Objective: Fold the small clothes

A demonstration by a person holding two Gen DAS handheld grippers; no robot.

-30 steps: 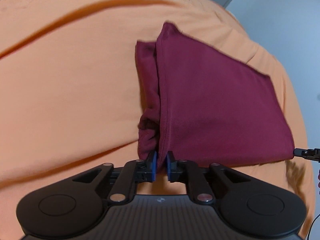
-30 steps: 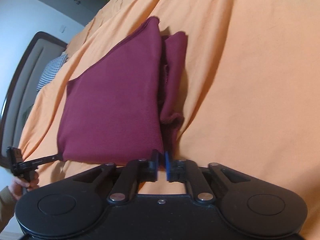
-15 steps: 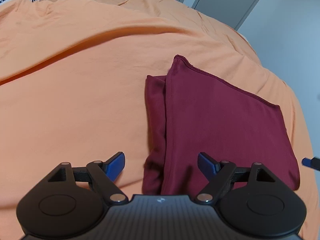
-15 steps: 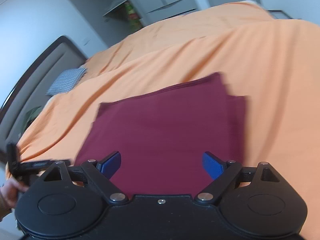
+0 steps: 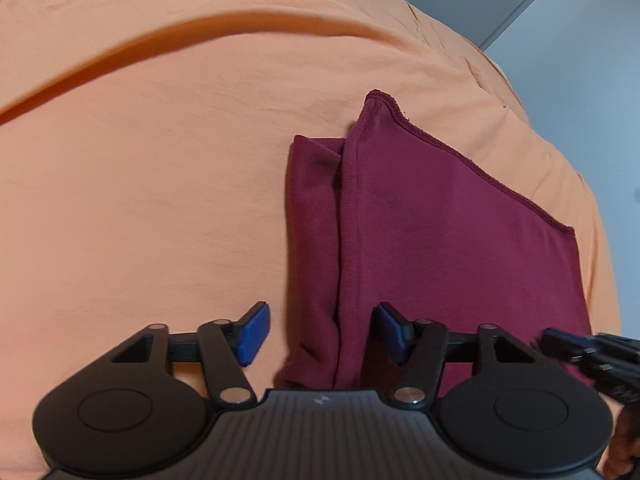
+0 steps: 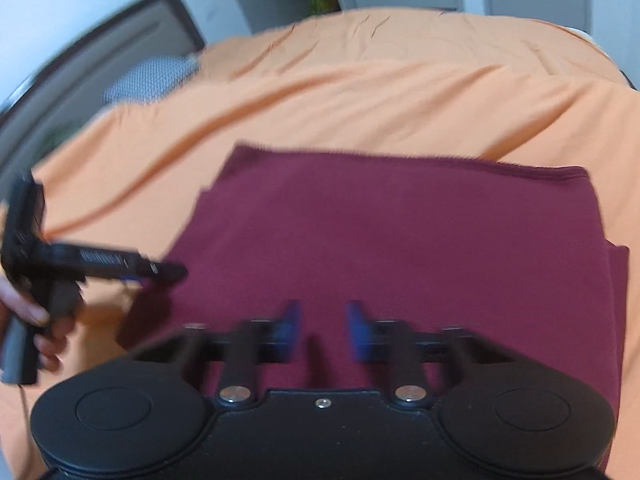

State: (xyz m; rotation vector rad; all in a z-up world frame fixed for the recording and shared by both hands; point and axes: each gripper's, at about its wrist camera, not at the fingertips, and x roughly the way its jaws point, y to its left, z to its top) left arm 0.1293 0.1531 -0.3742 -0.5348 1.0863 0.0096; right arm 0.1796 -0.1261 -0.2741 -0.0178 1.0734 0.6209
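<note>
left to right. far left of the left wrist view was just the orange bedsheet (image 5: pixel 160 180), creased w/ one long ridge running across. left claw (image 5: pixel 318 334) hung w/ its blue pads spread wide and nothing between them, straddling the near end of the left edge of the maroon garment (image 5: pixel 440 240). that garment lay flat on the bed, folded into a rough rectangle, w/ a narrower under-layer peeking out along its left side and a stitched hem along the far edge. at the far right of that view the tip of the other tool poked in beside the garment's near right corner.

right wrist view: the person's left hand (image 6: pixel 32 320) gripped the left tool at the far left, its fingers reaching to the garment's near left corner. the right claw (image 6: pixel 323 330) was over the middle of the near edge, pads blurred but clearly apart, narrower gap than the left one, holding nothing. right side of the garment showed the offset lower layer again. a checked pillow (image 6: pixel 148 80) sat by the headboard, well apart.

handling, as a guess: soft knit, light, limp, prob drapes and slides layer over layer, so layers could shift if only the top is pinched. best hold looked like the near corners or the hemmed edge, taking all layers together.
</note>
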